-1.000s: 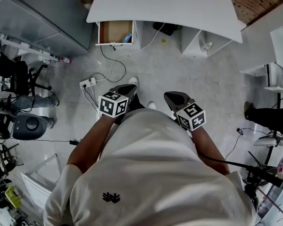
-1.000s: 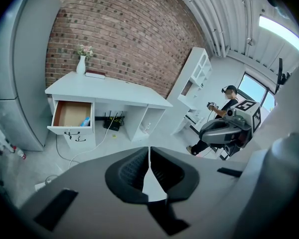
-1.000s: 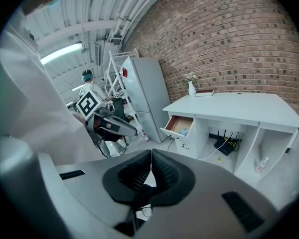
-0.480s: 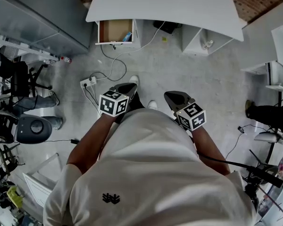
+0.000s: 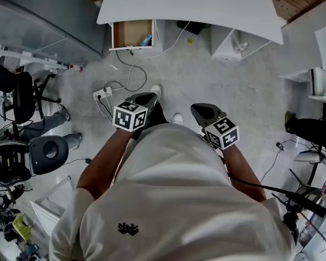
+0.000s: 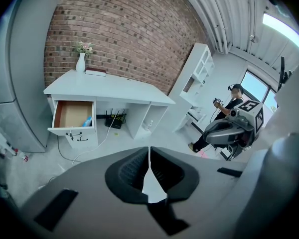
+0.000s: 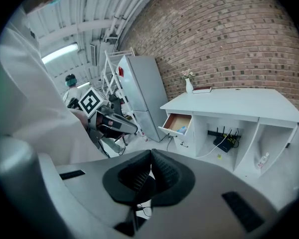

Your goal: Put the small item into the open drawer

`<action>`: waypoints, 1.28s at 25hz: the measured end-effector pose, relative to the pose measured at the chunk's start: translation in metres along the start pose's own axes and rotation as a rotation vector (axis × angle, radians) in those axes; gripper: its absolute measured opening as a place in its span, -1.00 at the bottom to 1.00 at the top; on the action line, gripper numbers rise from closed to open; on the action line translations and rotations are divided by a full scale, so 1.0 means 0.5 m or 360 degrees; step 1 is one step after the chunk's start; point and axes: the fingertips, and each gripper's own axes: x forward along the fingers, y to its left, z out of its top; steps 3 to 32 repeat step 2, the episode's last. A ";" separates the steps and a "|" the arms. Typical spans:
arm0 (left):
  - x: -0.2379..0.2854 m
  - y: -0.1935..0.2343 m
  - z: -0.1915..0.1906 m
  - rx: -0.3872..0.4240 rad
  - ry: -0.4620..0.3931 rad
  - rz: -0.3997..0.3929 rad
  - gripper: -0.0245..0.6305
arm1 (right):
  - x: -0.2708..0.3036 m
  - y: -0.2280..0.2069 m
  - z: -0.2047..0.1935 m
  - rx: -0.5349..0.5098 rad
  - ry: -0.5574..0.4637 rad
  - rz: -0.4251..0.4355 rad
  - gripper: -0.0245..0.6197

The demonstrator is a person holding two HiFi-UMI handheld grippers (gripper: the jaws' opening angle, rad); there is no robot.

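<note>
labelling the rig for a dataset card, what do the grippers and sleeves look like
The left gripper and right gripper match: grey bodies, tapered jaws with ribbed black pads, each carrying a white cube of black square markers. The person wears a white short-sleeved T-shirt with a small dark logo.

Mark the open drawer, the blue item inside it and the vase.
open drawer [image 6: 67,114]: left gripper view, bare wooden bottom.
blue item [image 6: 87,121]: left gripper view, its middle.
vase [image 6: 80,63]: left gripper view, white body.

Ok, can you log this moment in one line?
left gripper: shut, empty | right gripper: shut, empty | drawer: open, small blue item inside | both grippers: away from desk
</note>
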 end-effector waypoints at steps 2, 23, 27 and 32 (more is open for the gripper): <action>0.006 0.008 0.007 0.0005 0.0001 0.0000 -0.83 | 0.003 -0.008 0.000 0.0009 0.0001 -0.0011 -0.83; 0.006 0.008 0.007 0.0005 0.0001 0.0000 -0.83 | 0.003 -0.008 0.000 0.0009 0.0001 -0.0011 -0.83; 0.006 0.008 0.007 0.0005 0.0001 0.0000 -0.83 | 0.003 -0.008 0.000 0.0009 0.0001 -0.0011 -0.83; 0.006 0.008 0.007 0.0005 0.0001 0.0000 -0.83 | 0.003 -0.008 0.000 0.0009 0.0001 -0.0011 -0.83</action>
